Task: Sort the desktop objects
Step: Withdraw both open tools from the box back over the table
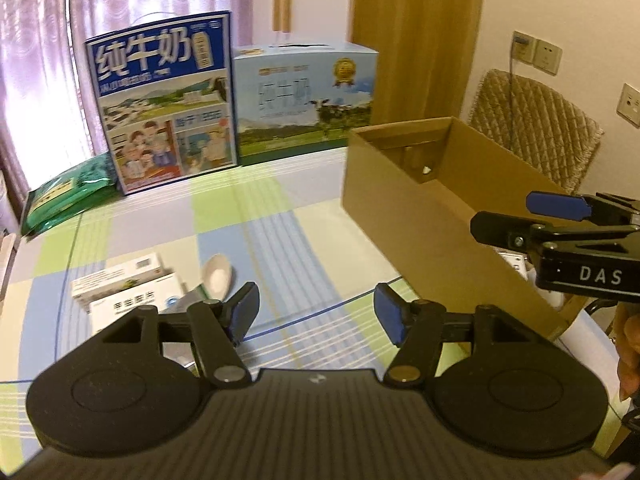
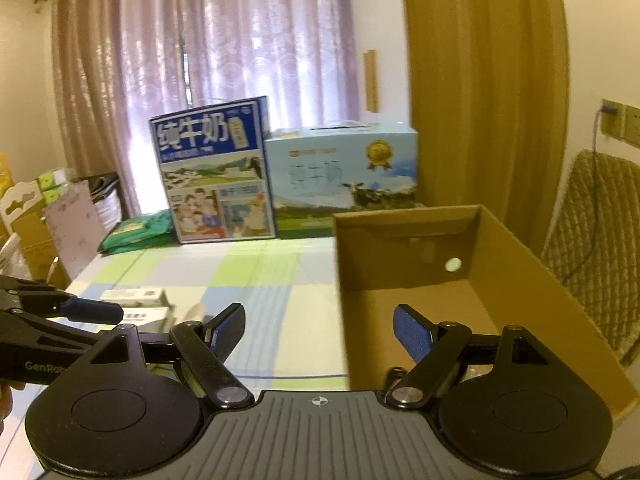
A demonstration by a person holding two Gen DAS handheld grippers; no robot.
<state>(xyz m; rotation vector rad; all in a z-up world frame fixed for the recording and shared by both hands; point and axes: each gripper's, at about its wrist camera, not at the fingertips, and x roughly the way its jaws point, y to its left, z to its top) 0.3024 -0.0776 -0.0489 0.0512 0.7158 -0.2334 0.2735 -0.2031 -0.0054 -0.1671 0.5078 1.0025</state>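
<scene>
Left gripper held with jaws spread wide, nothing between the blue pads, raised over the checked tablecloth. Just ahead of its left finger, a white spoon lying bowl-up on the cloth, and beside that, further left, two white medicine boxes stacked close together, partly hidden behind the gripper's linkage. To the right, an open cardboard box standing on the table, its near wall between the gripper and the inside; something white barely visible within at the right edge, too hidden to identify. Right gripper also wide apart and empty, poised at the box's left wall, right finger over the open inside, left finger over the cloth. Seen from the left wrist, the right gripper reaching in over the box's near end from the right, with part of a hand below it. Far back against the curtain, a tall blue milk carton case upright, a lower pale blue milk case touching its right side, and green packets lying flat to its left. Quilted chair back behind the box.
</scene>
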